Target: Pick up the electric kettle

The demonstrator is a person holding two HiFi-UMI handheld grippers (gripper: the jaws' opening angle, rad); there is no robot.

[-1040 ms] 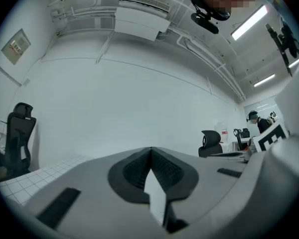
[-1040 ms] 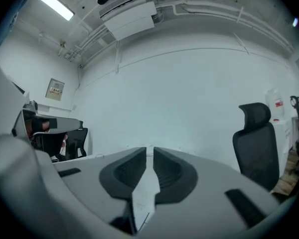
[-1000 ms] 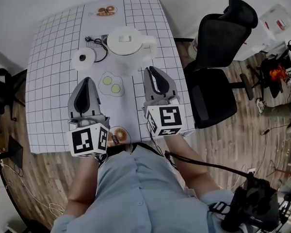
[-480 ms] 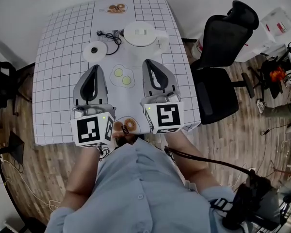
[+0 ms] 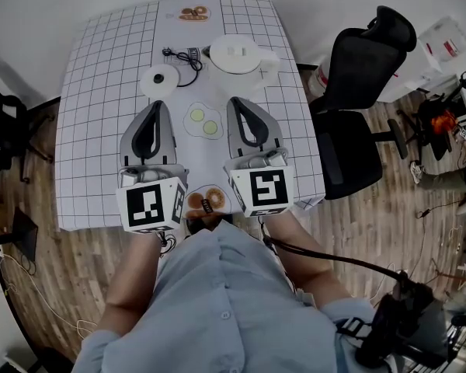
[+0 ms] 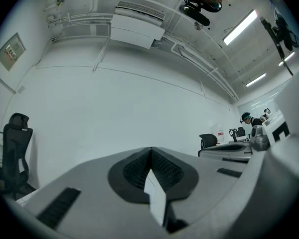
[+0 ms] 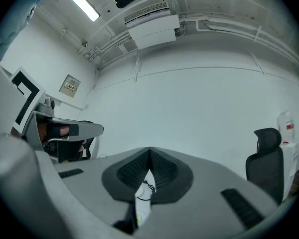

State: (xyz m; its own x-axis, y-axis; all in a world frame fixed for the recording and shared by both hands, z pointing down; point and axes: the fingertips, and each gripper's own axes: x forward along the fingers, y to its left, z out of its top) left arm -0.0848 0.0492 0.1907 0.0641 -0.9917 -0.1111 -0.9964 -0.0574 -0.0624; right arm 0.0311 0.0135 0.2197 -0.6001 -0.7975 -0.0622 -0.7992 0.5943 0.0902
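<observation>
The white electric kettle (image 5: 233, 54) stands on the gridded tablecloth (image 5: 101, 130) at the far side, lid up, with nothing holding it. Its round base (image 5: 161, 78) and black cord (image 5: 185, 55) lie to its left. My left gripper (image 5: 157, 104) hovers near the base, jaws shut and empty; in the left gripper view (image 6: 150, 156) its pads meet. My right gripper (image 5: 237, 101) hovers in front of the kettle, a short gap short of it, also shut on nothing, with the pads closed tip to tip in the right gripper view (image 7: 149, 156). Both point level at the far white wall.
A fried-egg sticker (image 5: 203, 120) lies between the grippers, and there are donut stickers at the near edge (image 5: 204, 200) and the far edge (image 5: 193, 12). A black office chair (image 5: 357, 92) stands close to the table's right side. More furniture and cables are on the wooden floor at right.
Both grippers have lifted and drawn back toward me, so the gap to the kettle has grown. The kettle, base and cord have stayed put on the table.
</observation>
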